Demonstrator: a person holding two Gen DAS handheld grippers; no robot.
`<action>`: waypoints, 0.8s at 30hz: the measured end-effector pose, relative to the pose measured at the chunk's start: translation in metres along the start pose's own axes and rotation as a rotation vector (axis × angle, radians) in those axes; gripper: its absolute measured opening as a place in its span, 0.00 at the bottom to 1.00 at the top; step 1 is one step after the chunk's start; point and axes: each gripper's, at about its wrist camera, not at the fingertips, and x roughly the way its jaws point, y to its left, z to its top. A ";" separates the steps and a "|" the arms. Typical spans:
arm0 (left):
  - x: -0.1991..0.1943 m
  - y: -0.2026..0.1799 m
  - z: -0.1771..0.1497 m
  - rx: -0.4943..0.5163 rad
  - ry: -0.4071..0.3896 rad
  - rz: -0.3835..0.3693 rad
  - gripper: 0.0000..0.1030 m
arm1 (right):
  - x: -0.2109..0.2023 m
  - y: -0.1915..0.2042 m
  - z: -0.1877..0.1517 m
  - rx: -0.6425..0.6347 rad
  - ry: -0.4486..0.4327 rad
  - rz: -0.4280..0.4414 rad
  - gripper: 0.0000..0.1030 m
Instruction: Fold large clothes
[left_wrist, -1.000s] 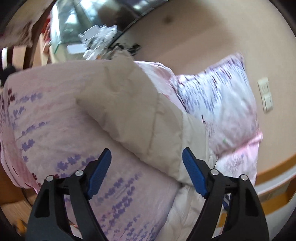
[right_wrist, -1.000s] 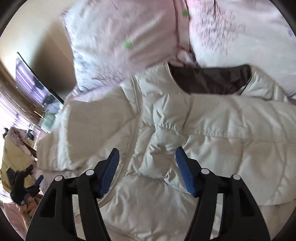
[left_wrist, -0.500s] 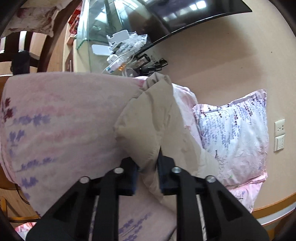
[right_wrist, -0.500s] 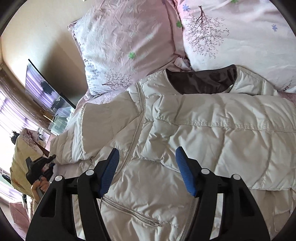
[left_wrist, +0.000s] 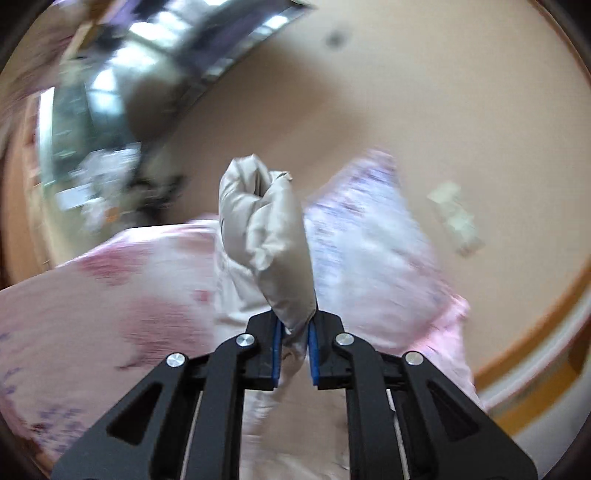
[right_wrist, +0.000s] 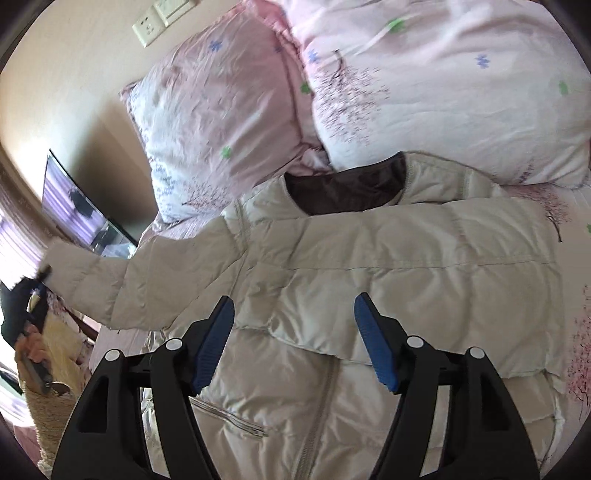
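Note:
A cream puffer jacket (right_wrist: 406, 266) lies front up on the pink bed, its dark-lined collar (right_wrist: 343, 188) toward the pillows. My left gripper (left_wrist: 294, 328) is shut on the jacket's sleeve (left_wrist: 266, 229), and the bunched cuff stands up past the blue pads. In the right wrist view that sleeve (right_wrist: 122, 284) stretches out to the left, lifted off the bed, up to the left gripper (right_wrist: 42, 275). My right gripper (right_wrist: 295, 317) hovers over the jacket's chest. Its jaws are opening and nothing is pressed between them.
Two pink floral pillows (right_wrist: 229, 122) (right_wrist: 443, 92) lean at the head of the bed. Wall sockets (right_wrist: 162, 14) sit above them. A television (right_wrist: 74, 206) hangs on the wall at the left. Pink bedding (left_wrist: 110, 314) surrounds the jacket. A person's hand (right_wrist: 33, 347) is at the far left.
My left gripper went from open to shut on the sleeve and lifted it off the bed. The right gripper shifted across the jacket, which now lies further unfolded with the sleeve pulled out.

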 end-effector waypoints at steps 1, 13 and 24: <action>0.004 -0.017 -0.004 0.029 0.015 -0.033 0.11 | -0.003 -0.004 0.000 0.009 -0.008 -0.003 0.67; 0.097 -0.182 -0.150 0.296 0.421 -0.375 0.11 | -0.042 -0.059 -0.005 0.122 -0.092 -0.058 0.67; 0.181 -0.213 -0.311 0.506 0.817 -0.289 0.27 | -0.047 -0.098 -0.010 0.209 -0.104 -0.095 0.67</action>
